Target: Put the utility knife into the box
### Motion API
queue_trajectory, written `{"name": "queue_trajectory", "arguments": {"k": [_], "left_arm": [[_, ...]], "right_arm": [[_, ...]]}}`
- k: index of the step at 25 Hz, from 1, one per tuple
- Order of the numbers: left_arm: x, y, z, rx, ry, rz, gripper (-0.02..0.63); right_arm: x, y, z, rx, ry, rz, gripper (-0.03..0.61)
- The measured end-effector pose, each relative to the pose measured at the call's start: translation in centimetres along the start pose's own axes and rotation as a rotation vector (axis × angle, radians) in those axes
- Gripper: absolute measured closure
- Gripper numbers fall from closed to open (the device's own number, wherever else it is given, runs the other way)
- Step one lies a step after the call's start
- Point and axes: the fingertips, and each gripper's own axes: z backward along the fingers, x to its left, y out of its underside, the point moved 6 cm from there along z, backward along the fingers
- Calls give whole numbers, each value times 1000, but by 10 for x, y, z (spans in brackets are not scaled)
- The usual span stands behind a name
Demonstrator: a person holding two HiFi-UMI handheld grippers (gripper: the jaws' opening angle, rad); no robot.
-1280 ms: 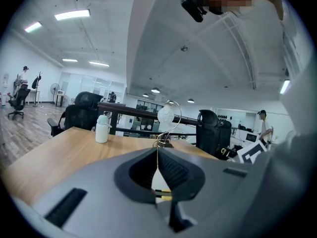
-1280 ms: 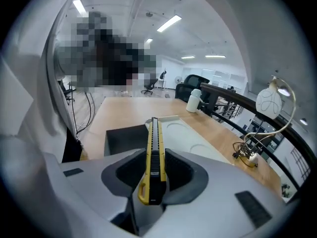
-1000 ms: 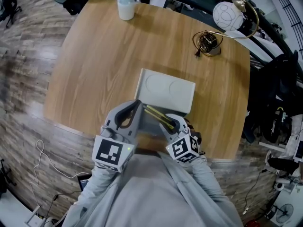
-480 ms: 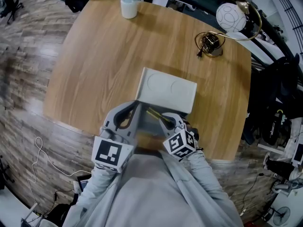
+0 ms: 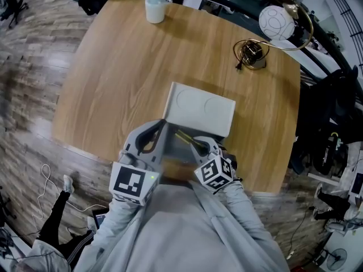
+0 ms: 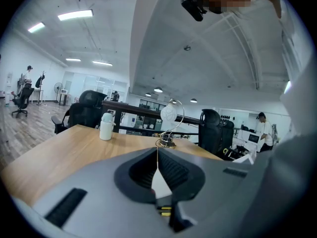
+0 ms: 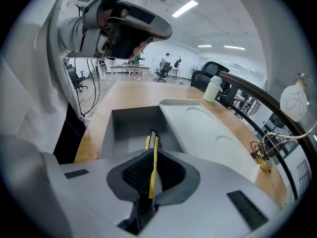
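R gripper (image 7: 154, 155): jaws have just been closing and are clamped on the utility knife (image 7: 152, 140), pads on its flat sides w/ the thin yellow-black edge facing up. The knife's front end sticks out past the tips, over the open box (image 7: 130, 123), angled down into the cavity. Can't tell if it touches the box floor yet.

L gripper (image 6: 157, 155) sits at the box's left side, jaws together. A pale sliver shows between the pads, poss. the box wall, not sure.

Lid (image 7: 208, 133) lies flipped back on the box's far side.

Knife prob. light, stiff & slick-bodied, so it could pivot in a pinch. I'd hold it mid-body on the flats, away from the blade end.

Cup (image 5: 154, 5) & cable coil (image 5: 249, 51) stand well beyond the box on the table (image 5: 113, 72).
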Motion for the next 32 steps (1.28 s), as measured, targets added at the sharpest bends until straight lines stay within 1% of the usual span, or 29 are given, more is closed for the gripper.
{"name": "queue_trajectory", "arguments": {"k": [5,8,11,16,23,29,32], "left_arm": [[2,-1,1,-6,0,1,592],[0,-5,2,2,3,21,592],[2,-3,2,-9,8,-10,592],[4,-6,4,-9,-8,-14,592],[1,-7,3,-9,3,-29,592],[-4,-14,-1,-22,22,-48,592],[-7,-19,-4,-36,33,-63,592]], "right_arm": [[1,1,0,3,2,-3,545],[1,0,0,2,2,-5,545],[1,-1,0,0,3,-7,545],[0,-2,3,-10,16,-20,545],[-11,-9,24,-70,67,-84,545],[-23,-14,51,-130,132,-148,545],[-31,-17,67,-180,168,-214,545]]}}
